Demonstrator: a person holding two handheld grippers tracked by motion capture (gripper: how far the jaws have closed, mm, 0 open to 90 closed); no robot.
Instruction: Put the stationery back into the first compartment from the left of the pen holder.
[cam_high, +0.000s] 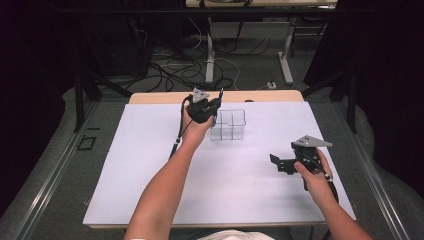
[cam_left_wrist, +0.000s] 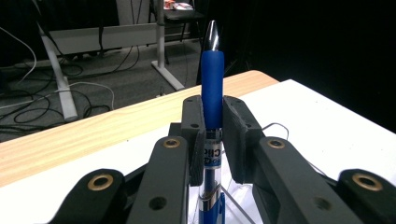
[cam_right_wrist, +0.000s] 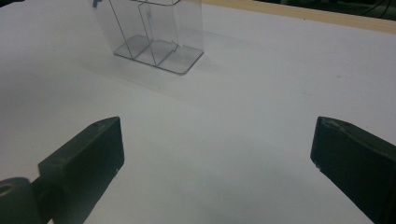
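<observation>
The left gripper (cam_left_wrist: 212, 135) has its fingers (cam_left_wrist: 194, 130) clamped on a blue pen (cam_left_wrist: 212, 88), held upright with its rubber sleeve just above the pads and its clear barrel running down between them, above the near edge of a clear plastic organizer (cam_high: 229, 124) on the table (cam_high: 150, 165). The pen looks light, stiff and smooth, so the soft sleeve is probably the surest place to hold it. The right gripper (cam_right_wrist: 215, 158) hovers well apart, fingers spread wide and empty.
</observation>
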